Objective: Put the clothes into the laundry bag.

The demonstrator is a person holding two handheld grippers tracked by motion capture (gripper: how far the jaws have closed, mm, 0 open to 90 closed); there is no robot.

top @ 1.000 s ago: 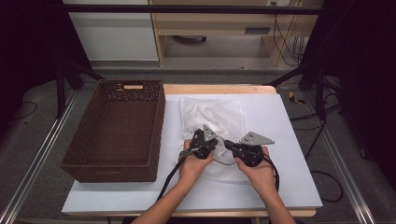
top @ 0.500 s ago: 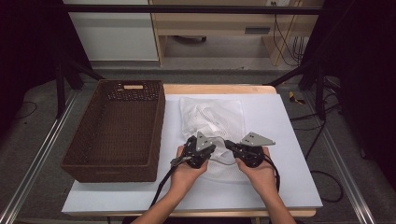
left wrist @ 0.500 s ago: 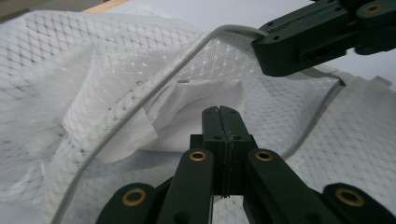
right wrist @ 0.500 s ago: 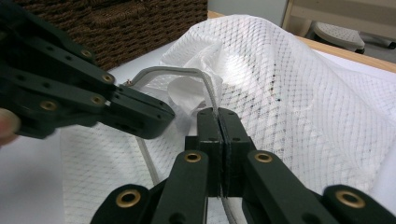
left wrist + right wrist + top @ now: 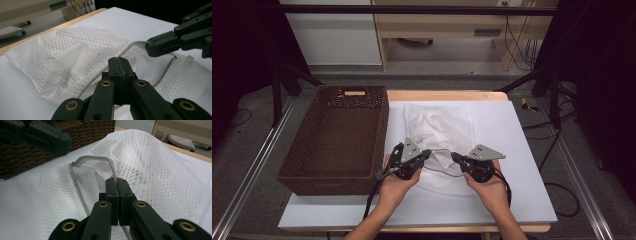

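**Two tools on the zip edge of a mesh bag**

A white mesh laundry bag [image 5: 439, 137] lies on the white table [image 5: 522, 165], in the centre of the high view, just right of the brown wicker basket [image 5: 337, 137]. Its long axis runs from the bottom of the frame toward the top, with the grey zip edge [image 5: 77, 187] at the near end.

The left tool [image 5: 414, 159] sits at the bag's lower left corner and the right tool [image 5: 460, 160] at its lower right, so the opening spans the gap between them. Each hand is equally close to its own end of the zip.

The right gripper view shows the right tool's jaws pressed together on the grey zip edge, which bends up into a loop ahead of them. The left gripper view shows its own jaws [image 5: 119, 65] fully closed too, seemingly pinching the bag's edge, though the cloth between them is hard to make out; it also shows the bag's bulging contents.
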